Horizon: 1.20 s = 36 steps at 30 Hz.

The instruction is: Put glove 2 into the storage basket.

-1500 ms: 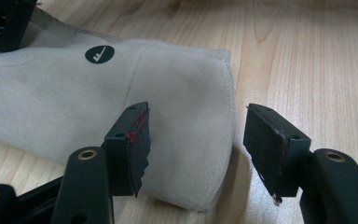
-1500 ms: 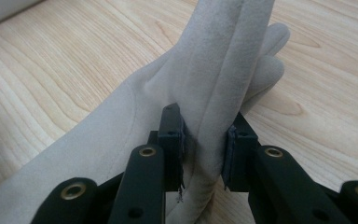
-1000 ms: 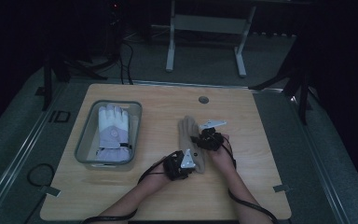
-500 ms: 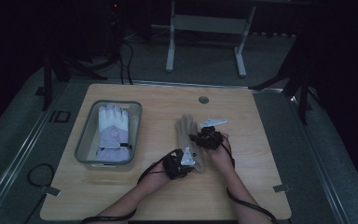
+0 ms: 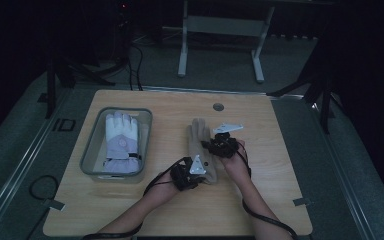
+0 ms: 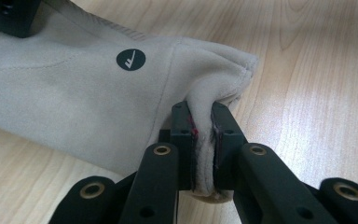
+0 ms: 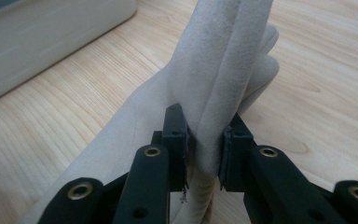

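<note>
1. The beige suede-like fabric glove (image 5: 200, 150) lies near the middle of the light wooden table (image 5: 280, 200), its fingers pointing toward the far edge, well apart from the grey plastic bin (image 5: 87, 160) by the left edge.
2. The left gripper (image 6: 204, 140) pinches a fold at the glove's cuff corner (pads pressed tight on it).
3. The right gripper (image 7: 204, 154) clamps a thick bunch of fabric farther up, by the thumb side.
4. Risk, as I judge it: the bulky right-hand fold could slide out if the two grippers pull unevenly, and the glove would sag or twist.
5. The bin already holds a white-and-lilac padded glove (image 5: 121, 142); a careless drop could land across the rim.
</note>
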Each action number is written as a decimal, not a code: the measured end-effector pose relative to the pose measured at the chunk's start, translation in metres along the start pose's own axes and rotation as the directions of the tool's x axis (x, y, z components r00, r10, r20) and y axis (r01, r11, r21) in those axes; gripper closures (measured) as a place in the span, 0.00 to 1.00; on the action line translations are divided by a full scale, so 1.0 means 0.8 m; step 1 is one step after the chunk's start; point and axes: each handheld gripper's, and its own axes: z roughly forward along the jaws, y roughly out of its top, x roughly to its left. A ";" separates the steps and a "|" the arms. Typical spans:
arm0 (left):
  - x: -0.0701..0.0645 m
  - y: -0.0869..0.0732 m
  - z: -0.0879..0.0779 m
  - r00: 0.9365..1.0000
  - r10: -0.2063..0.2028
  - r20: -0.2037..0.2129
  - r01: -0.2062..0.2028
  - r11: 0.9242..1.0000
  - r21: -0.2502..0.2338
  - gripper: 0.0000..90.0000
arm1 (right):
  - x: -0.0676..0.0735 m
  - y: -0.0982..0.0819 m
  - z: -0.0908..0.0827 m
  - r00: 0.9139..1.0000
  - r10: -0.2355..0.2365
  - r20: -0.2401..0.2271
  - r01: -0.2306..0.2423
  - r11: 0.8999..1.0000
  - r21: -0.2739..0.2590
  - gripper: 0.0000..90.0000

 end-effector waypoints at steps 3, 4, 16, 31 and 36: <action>0.003 0.004 -0.013 1.000 -0.001 -0.005 0.001 1.000 -0.003 0.92 | 0.006 0.012 -0.006 1.000 -0.014 -0.004 0.014 1.000 -0.017 0.84; 0.004 0.006 -0.016 1.000 -0.004 -0.003 0.004 1.000 -0.002 0.92 | 0.007 0.015 -0.008 1.000 -0.016 -0.005 0.016 1.000 -0.021 0.84; 0.016 0.012 -0.058 0.999 -0.010 -0.031 0.010 1.000 -0.009 0.92 | 0.024 0.056 -0.018 0.999 -0.040 -0.026 0.039 0.998 -0.055 0.84; 0.037 -0.006 -0.109 0.996 -0.037 -0.076 0.038 0.999 0.007 0.92 | 0.055 0.097 -0.007 0.996 -0.046 -0.073 0.039 0.994 -0.098 0.84; 0.043 -0.014 -0.125 0.994 -0.039 -0.097 0.041 0.999 0.017 0.92 | 0.071 0.115 0.004 0.995 -0.060 -0.081 0.051 0.993 -0.105 0.84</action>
